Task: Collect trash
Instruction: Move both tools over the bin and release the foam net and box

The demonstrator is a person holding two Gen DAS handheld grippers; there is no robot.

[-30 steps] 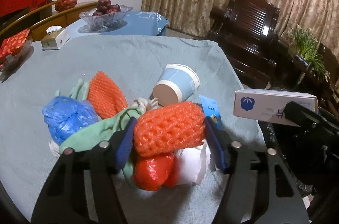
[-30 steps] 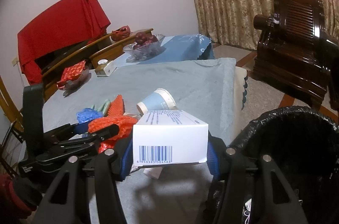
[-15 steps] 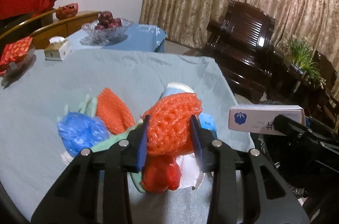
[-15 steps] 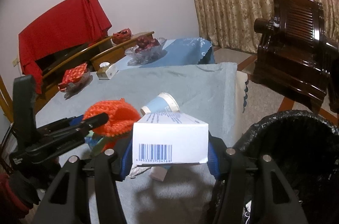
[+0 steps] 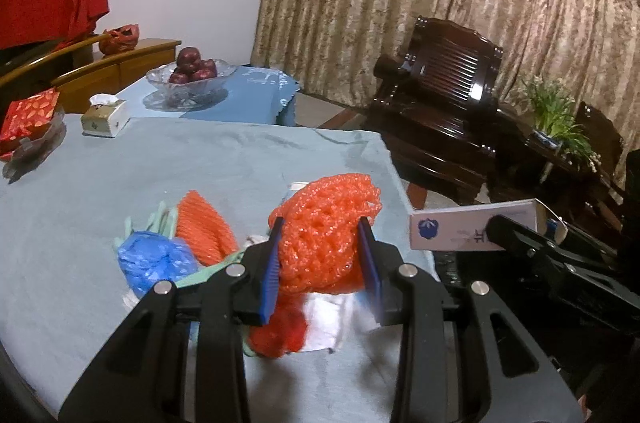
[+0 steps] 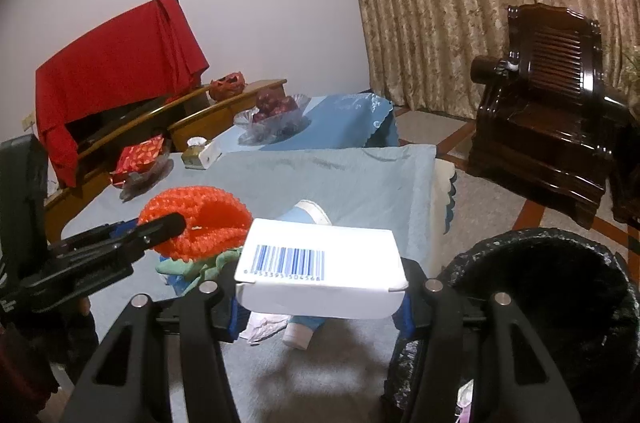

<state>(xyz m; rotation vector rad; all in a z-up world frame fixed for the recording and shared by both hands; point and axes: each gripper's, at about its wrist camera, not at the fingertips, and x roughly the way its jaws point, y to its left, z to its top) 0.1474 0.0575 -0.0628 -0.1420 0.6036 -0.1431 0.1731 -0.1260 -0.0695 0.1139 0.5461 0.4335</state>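
Note:
My left gripper [image 5: 320,263] is shut on an orange foam net [image 5: 326,231] and holds it above the trash pile; it also shows in the right wrist view [image 6: 196,227]. Under it lie a second orange net [image 5: 202,233], a blue plastic bag [image 5: 154,261], a green glove [image 6: 192,265], a red wrapper [image 5: 280,329] and white paper [image 5: 320,323]. My right gripper [image 6: 320,303] is shut on a white box [image 6: 320,265] with a barcode, held above the table's edge beside the black-lined trash bin [image 6: 532,307]. A blue paper cup [image 6: 308,213] lies mostly hidden behind the box.
The table has a light blue cloth [image 5: 200,163]. At its far side stand a tissue box [image 5: 106,119], a red packet [image 5: 30,115] and a glass fruit bowl [image 5: 192,79]. A dark wooden armchair [image 5: 444,103] and a potted plant [image 5: 556,119] stand to the right.
My left gripper closed on the orange net and lifted it off the pile. My right gripper kept hold of the white box and rose slightly.

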